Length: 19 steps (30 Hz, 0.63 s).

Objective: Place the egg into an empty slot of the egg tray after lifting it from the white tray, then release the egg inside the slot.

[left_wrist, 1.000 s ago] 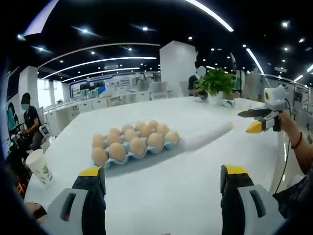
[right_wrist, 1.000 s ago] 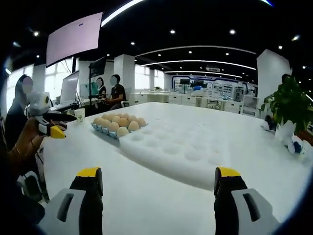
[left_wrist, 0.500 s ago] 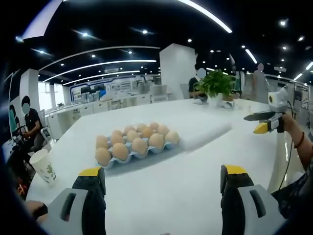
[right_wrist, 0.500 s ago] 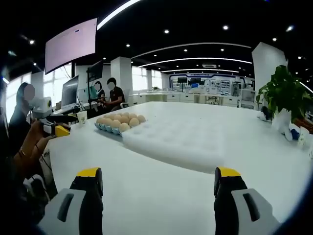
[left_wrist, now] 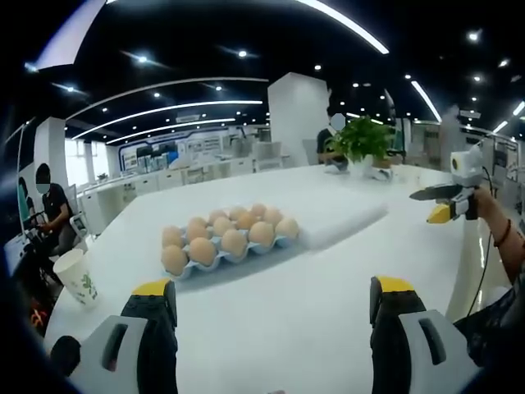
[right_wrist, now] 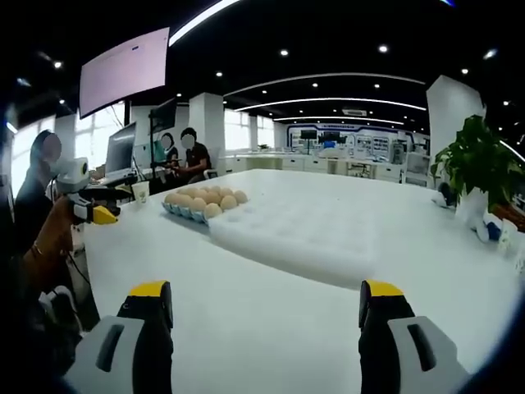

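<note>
Well beyond both open tools (left_wrist: 271,316), egg tray (left_wrist: 225,242) seemingly full

Black yellow-tipped right tongs (right_wrist: 267,316) held wide apart, empty, low over the glossy white worktop (right_wrist: 271,328). Ahead, a white foam tray with round hollows (right_wrist: 299,234), bare; touching its far left end, a pale blue egg tray (right_wrist: 184,212) filled with brown eggs (right_wrist: 205,199). At left, the other yellow-tipped tongs (right_wrist: 100,213) in a hand. Leafy green potted plant (right_wrist: 480,168) far right.

Open-plan office: desks (right_wrist: 271,163), monitors (right_wrist: 120,149).
</note>
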Motion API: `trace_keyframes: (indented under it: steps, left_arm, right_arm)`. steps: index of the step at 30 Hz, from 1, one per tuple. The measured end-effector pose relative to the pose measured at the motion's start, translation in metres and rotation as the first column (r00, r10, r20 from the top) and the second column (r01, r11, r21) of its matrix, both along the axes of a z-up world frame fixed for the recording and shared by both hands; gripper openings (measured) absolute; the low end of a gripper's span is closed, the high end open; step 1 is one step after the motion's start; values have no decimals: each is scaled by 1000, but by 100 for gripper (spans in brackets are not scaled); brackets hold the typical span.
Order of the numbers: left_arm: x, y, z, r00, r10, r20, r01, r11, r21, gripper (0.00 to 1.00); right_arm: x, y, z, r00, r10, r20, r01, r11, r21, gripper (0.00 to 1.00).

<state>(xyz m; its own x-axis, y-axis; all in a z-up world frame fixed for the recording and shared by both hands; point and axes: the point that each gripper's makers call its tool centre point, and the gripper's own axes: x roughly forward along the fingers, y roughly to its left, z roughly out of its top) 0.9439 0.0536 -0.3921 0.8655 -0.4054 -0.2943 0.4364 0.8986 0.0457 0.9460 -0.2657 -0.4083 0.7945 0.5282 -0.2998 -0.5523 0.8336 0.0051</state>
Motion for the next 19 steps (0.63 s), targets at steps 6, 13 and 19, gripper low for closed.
trace_keyframes:
  steps: [6,13,19]
  left_arm:
    - [-1,0,-2,1000,3,-5,-3,1000,-2,100]
    - [0,0,-1,1000,3,-2,-3,1000,-2,100]
    - [0,-1,-2,1000,3,-5,-3,1000,0,100]
  right_arm:
    - [0,0,0,1000,-2,4,2,1000,-12,98]
    - [-1,-1,0,1000,-4,2,4,1000,-9,98]
    - [-1,-2,-1,1000,-5,0,5,1000,-11,98]
